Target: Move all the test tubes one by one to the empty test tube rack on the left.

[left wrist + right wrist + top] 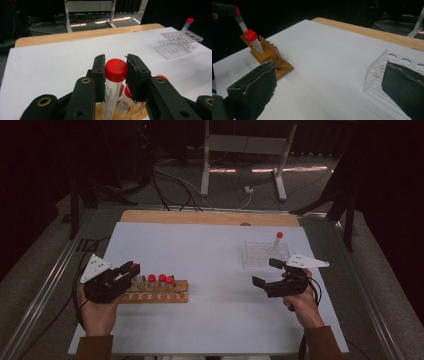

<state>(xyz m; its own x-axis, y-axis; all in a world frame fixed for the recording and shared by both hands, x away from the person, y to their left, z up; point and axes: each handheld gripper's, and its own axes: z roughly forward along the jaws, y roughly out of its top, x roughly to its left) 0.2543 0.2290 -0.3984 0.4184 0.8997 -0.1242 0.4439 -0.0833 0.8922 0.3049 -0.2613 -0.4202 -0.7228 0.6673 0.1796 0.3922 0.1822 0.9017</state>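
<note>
You have two racks and five red-capped tubes on the white table (pixel 210 270). Your left gripper (pixel 116 72) is clamped on one tube (pixel 112 90) just under its red screw cap, jaw pads pressing both sides. That tube is clear plastic, cylindrical, with printed graduation marks; its long axis runs near upright, cap up, lower end down at the wooden rack (pixel 160 296). In the right gripper view it leans a little, cap end tilted away from the rack.

Three more capped tubes (pixel 161 280) stand upright in the wooden rack, a long brown block with round holes along its front row. One further tube (pixel 276 242) sits tilted in the clear plastic rack (pixel 265 254), a see-through box with a grid of round holes, well apart at the table's far right.

Your right gripper (pixel 267 274) holds nothing, jaws spread wide, just beside the clear rack.
</note>
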